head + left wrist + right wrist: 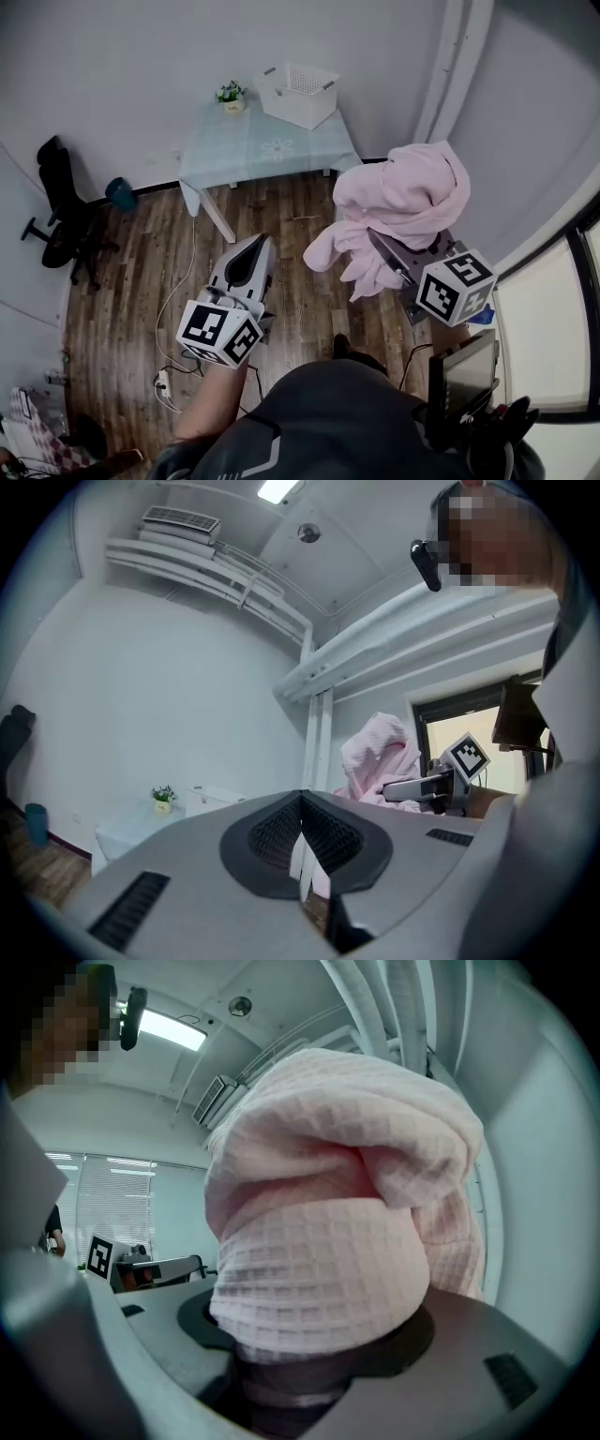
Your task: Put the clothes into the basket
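Observation:
A pink waffle-weave garment (405,204) hangs bunched over my right gripper (380,239), which is shut on it at the right of the head view. In the right gripper view the pink garment (328,1241) fills the middle and hides the fingertips of the right gripper (314,1368). The white basket (298,92) stands at the far end of a pale blue table (281,150) against the wall, well ahead of both grippers. My left gripper (255,244) is lower left, jaws together and holding nothing. The left gripper view shows the left gripper (300,803), the basket (214,797) and the pink garment (377,752).
A small potted plant (231,96) sits on the table beside the basket. A black office chair (58,220) and a teal bin (120,194) stand at the left wall. Cables and a power strip (165,382) lie on the wooden floor. A window frame runs along the right.

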Tool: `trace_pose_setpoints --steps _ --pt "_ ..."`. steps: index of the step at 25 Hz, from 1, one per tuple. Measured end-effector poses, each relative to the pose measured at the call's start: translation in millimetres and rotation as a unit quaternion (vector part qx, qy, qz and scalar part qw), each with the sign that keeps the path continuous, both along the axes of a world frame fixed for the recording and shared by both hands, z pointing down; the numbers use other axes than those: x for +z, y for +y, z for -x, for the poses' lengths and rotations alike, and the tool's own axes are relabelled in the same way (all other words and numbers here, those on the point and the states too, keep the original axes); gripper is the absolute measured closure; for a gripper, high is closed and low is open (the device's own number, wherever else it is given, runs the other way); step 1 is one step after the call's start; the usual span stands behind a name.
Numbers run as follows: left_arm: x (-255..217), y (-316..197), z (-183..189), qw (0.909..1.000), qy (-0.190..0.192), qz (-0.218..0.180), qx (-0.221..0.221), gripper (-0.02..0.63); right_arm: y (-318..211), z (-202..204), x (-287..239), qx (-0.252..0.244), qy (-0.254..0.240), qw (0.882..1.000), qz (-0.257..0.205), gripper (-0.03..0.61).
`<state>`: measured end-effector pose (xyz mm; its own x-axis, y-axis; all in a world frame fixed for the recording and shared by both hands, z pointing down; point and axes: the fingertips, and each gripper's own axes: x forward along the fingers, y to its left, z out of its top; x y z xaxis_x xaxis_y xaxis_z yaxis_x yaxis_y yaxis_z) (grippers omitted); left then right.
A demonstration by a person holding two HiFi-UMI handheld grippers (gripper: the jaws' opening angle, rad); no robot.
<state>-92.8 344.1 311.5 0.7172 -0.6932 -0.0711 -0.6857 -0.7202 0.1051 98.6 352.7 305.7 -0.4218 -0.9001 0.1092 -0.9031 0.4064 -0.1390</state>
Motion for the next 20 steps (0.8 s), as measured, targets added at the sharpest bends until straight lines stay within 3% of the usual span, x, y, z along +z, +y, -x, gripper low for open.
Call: trace_pose_setpoints --steps 7,14,20 --pt "-3.8 -121.0 -60.8 0.9997 0.003 0.014 -0.019 0.606 -125.3 -63.4 -3.1 -0.021 0.0 1.0 0.01 0.27" --pt "0.7 -173.6 -95.9 0.999 0.001 0.022 -0.04 0.606 -182.5 -102.4 1.1 -0.041 0.003 0.999 0.019 0.27" --pt "5.9 -219.4 -104.3 0.9982 -0.015 0.031 -0.049 0.606 -238.3 -115.3 1.0 -0.049 -0.003 0.999 0.019 0.27"
